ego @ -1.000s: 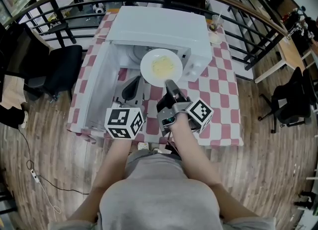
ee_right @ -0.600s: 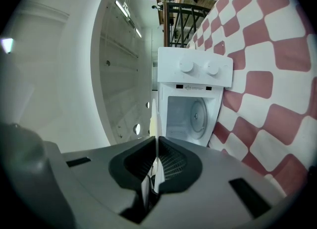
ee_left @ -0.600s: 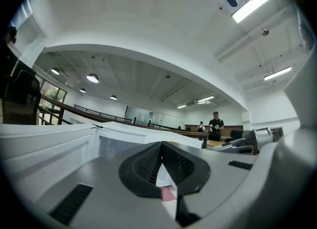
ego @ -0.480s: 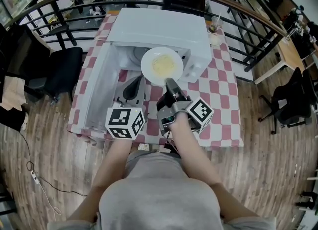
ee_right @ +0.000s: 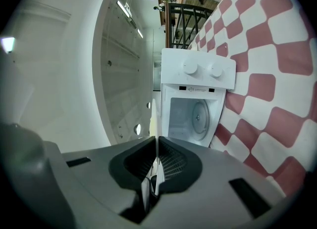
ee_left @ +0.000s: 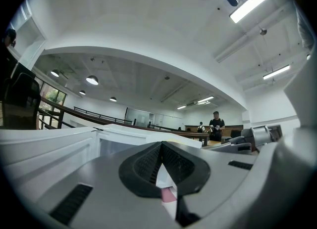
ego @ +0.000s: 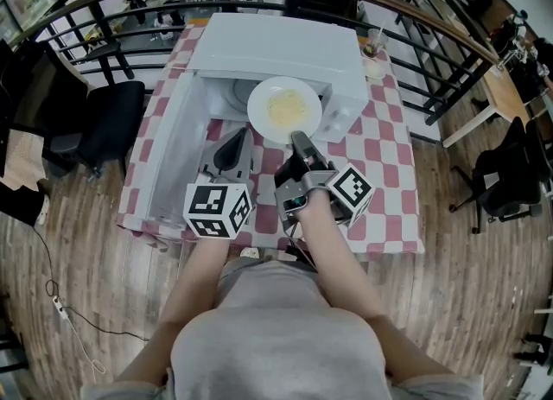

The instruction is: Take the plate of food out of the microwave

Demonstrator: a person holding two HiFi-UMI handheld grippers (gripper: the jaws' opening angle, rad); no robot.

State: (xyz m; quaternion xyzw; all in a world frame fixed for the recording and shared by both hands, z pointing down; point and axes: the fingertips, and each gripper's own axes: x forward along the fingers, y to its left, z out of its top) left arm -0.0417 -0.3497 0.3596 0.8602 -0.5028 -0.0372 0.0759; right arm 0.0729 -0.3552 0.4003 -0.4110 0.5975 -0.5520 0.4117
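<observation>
Right tool clamps the near rim of the plate, held level just outside the open microwave above the bench; left tool closed, empty; plate likely stiff, slick, breakable, tippy from a one-edge hold.

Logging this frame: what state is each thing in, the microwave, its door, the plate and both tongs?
White microwave: cavity empty.
Microwave door: swung open.
White round plate of yellow food: outside the cavity, held at its rim.
Right tongs: shut on the plate's rim.
Left tongs: shut, holding nothing.
</observation>
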